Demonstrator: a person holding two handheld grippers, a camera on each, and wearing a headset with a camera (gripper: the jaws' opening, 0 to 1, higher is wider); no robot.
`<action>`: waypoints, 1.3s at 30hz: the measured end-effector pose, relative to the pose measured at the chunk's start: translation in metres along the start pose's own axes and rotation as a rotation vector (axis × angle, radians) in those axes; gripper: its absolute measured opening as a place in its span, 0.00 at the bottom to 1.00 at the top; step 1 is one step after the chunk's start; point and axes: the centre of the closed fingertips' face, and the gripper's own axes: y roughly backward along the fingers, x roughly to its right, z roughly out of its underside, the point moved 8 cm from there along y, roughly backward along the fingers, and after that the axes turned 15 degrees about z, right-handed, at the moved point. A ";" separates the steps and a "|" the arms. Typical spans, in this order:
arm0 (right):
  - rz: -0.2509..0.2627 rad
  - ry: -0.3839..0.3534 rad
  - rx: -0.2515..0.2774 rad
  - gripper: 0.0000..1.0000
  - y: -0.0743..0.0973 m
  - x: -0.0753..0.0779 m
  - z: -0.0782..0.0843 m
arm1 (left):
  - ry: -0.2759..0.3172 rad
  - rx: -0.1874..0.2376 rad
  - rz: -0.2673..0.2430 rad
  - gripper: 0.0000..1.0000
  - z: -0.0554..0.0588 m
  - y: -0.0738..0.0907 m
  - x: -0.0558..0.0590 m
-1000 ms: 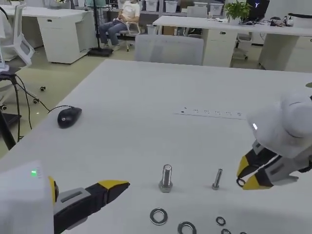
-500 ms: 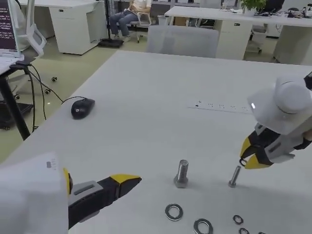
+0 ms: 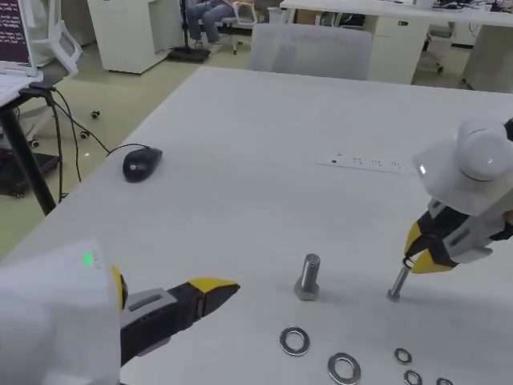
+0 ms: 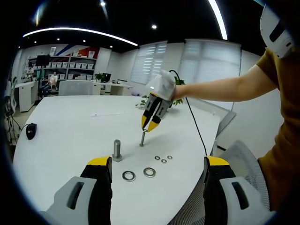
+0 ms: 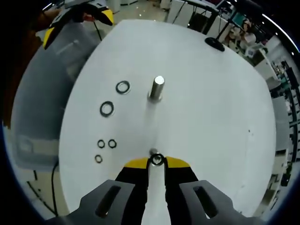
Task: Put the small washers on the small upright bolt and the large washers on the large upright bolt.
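Washer [image 5: 153,160], sm. dark ring, in right tongs [image 5: 157,162]

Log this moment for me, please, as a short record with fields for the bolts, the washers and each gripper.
large bolt: upright on the table, no washer on it
small bolt: standing beside the large bolt, no washer seen on it
right gripper: shut on a small washer, held at the small bolt's top
left gripper: open, empty, off to the large bolt's other side
large washers: two, flat near the large bolt
loose small washers: three, flat near the small bolt
other: mouse farther back
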 end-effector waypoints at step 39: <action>-0.056 -0.034 -0.014 0.13 -0.041 -0.012 0.008 | 0.012 0.006 -0.008 0.79 0.002 0.001 0.000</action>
